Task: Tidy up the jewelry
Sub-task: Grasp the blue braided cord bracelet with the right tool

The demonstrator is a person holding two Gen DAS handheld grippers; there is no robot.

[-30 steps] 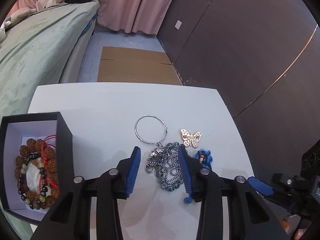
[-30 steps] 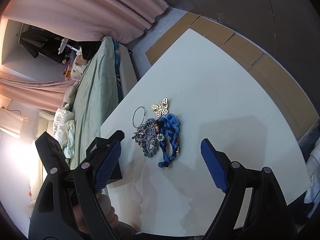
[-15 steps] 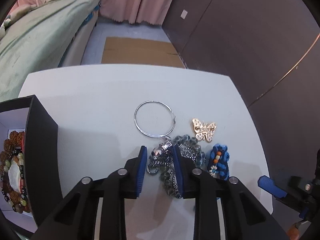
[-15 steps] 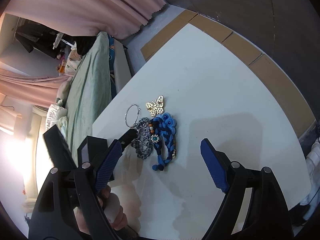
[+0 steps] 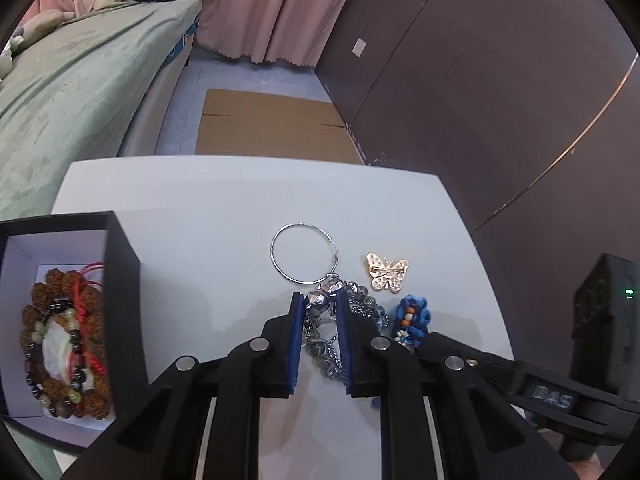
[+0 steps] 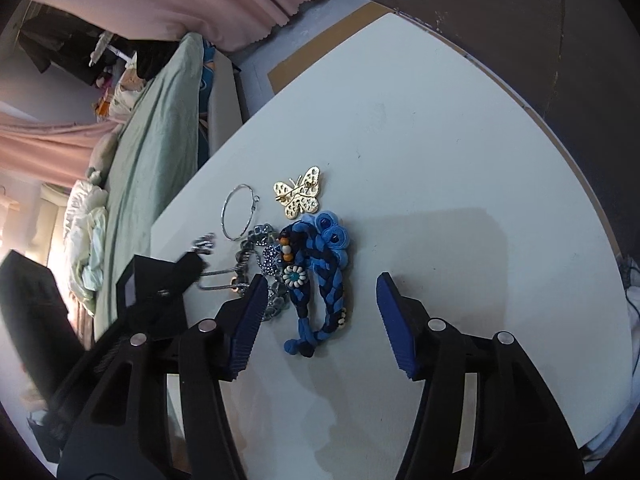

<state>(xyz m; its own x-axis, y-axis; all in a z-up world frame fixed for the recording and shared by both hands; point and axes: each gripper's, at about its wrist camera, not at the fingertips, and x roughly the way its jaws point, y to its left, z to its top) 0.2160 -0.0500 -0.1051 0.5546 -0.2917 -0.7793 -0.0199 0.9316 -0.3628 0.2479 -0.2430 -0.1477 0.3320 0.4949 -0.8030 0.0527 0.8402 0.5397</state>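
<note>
My left gripper (image 5: 319, 304) is shut on a grey beaded chain necklace (image 5: 320, 320) lying on the white table (image 5: 200, 220); its blue pads pinch the silver clasp end. A silver hoop (image 5: 303, 253), a gold butterfly brooch (image 5: 387, 271) and a blue braided bracelet (image 5: 414, 318) lie beside it. My right gripper (image 6: 320, 292) is open over the blue braided bracelet (image 6: 320, 276), above the table. The necklace (image 6: 260, 256), hoop (image 6: 238, 211) and butterfly (image 6: 299, 196) show to its left. The left gripper's fingers (image 6: 168, 276) show there, blurred.
A black box (image 5: 120, 280) with a white inside stands at the table's left and holds several beaded bracelets (image 5: 64, 340). A green bed (image 5: 80, 80), pink curtains (image 5: 272, 8), floor cardboard (image 5: 272, 128) and a dark wall (image 5: 480, 100) surround the table.
My left gripper closed from open onto the grey necklace's clasp end. My right gripper moved closer over the blue bracelet and stayed open.
</note>
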